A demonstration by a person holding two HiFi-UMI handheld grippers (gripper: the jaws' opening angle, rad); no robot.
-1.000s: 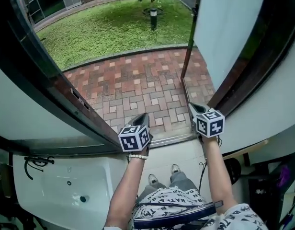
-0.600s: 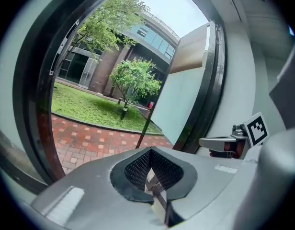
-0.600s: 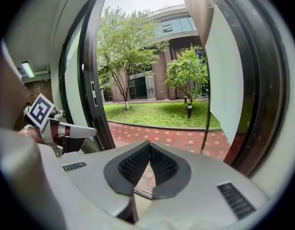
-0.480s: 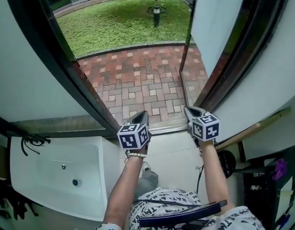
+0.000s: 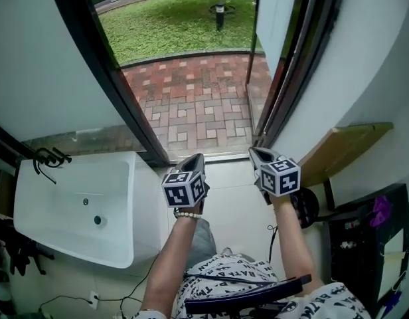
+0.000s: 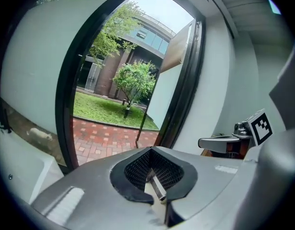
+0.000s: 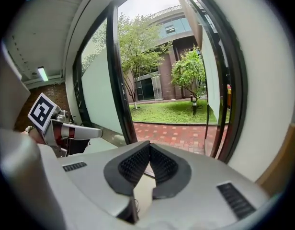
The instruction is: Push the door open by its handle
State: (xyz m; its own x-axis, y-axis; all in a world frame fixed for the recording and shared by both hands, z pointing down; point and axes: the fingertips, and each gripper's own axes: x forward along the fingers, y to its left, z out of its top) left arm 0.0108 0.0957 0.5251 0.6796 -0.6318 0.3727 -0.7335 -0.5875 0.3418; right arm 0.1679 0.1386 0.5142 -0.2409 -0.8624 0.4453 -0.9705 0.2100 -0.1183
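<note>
The door (image 5: 276, 15), a frosted glass leaf in a dark frame, stands swung outward at the right of the doorway; I cannot make out its handle. My left gripper (image 5: 194, 159) is shut and holds nothing, just inside the threshold. My right gripper (image 5: 257, 153) is level with it, also shut and empty, near the foot of the right door frame. Neither touches the door. In the left gripper view the pads (image 6: 138, 164) meet, and the open door (image 6: 169, 85) lies ahead. In the right gripper view the pads (image 7: 133, 164) are pressed together.
A white basin (image 5: 72, 205) sits low at the left, against the dark left door frame (image 5: 118, 85). A wooden shelf (image 5: 340, 151) juts from the right wall. Brick paving (image 5: 198, 105) and a lawn (image 5: 171, 25) lie beyond the threshold.
The view has drawn back from the doorway: the threshold sits farther ahead of both grippers, and more of the basin and the shelf show. Both grippers stay shut.
</note>
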